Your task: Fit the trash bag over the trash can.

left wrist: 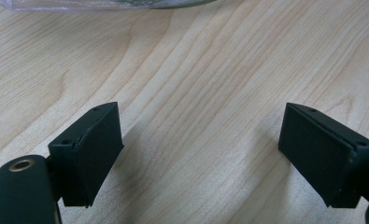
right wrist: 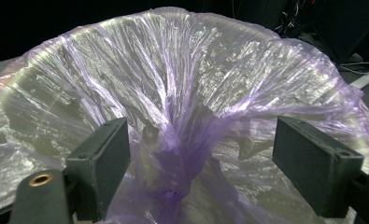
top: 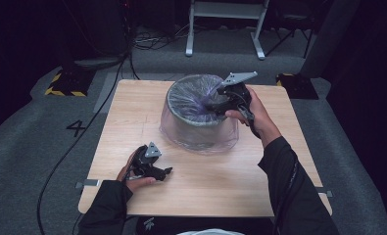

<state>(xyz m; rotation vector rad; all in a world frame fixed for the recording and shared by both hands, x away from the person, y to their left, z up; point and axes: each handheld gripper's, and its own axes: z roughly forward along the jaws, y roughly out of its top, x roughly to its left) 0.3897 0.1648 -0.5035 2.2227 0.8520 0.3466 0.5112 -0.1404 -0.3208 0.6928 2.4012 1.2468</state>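
Lining step in hand: bin (top: 196,128) with purple bag (right wrist: 182,140) at table (top: 220,181) twelve o'clock. Right hand-held gripper (right wrist: 198,154) agape around gathered plastic, unpinched. Left hand-held gripper (left wrist: 201,154) agape, empty, at seven o'clock. Next, probably: pinching that gather.

Lab or recording studio, not a home: light wooden square bench (top: 132,132) alone on grey carpet floor (top: 29,142), black curtains around, black cables (top: 68,152) trailing over the floor, yellow-black hazard-striped base (top: 63,84), white metal frame legs (top: 225,29) behind, black number marking (top: 76,128) on the carpet.
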